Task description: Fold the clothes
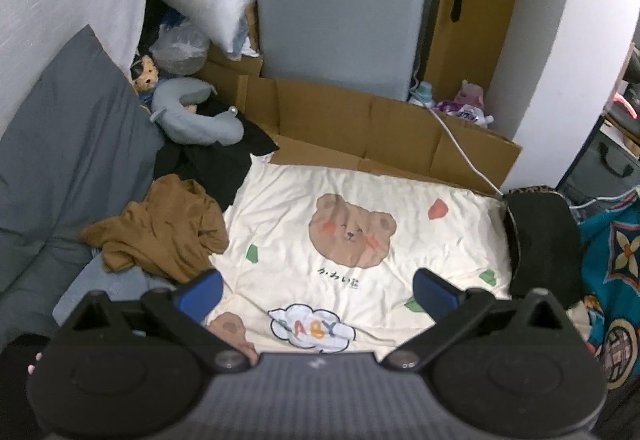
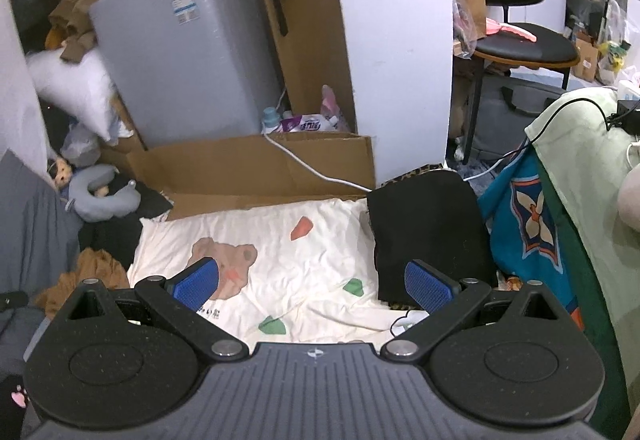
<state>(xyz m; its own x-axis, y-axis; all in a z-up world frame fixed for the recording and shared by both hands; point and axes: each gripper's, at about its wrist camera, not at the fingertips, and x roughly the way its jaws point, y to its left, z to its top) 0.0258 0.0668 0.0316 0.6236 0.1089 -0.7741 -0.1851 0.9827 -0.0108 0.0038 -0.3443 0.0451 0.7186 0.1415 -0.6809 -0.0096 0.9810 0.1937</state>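
both claws are spread wide with nothing between their blue pads. the left claw point(image 1: 316, 292) hangs over the near edge of the cream bear blanket point(image 1: 360, 208), and the right claw point(image 2: 312, 282) hangs over the same blanket, nearer its right side.

the blanket has no clothes laid out on it, so the step in hand looks like picking the next thing to fold. the clothes wait at the left edge: a crumpled brown top point(image 1: 160, 232) lies partly on the blanket's left side, and a black garment point(image 1: 216, 160) sits in a heap just behind it. a dark folded piece point(image 2: 428, 228) lies flat on the blanket's right edge and looks done.

to do it well, i would take the brown top first, since it is nearest. pinch it at a shoulder or hem, not in the bunched middle, and lift it clear of the black heap so the two do not drag together. then spread it flat on the bear picture before any fold.

the left view shows the whole brown top and the "baby" cloud print. the right view shows only a corner of that top, but it shows the folded piece fully, plus a chair point(image 2: 524, 44) and a green cloth point(image 2: 584, 176) far to the right.
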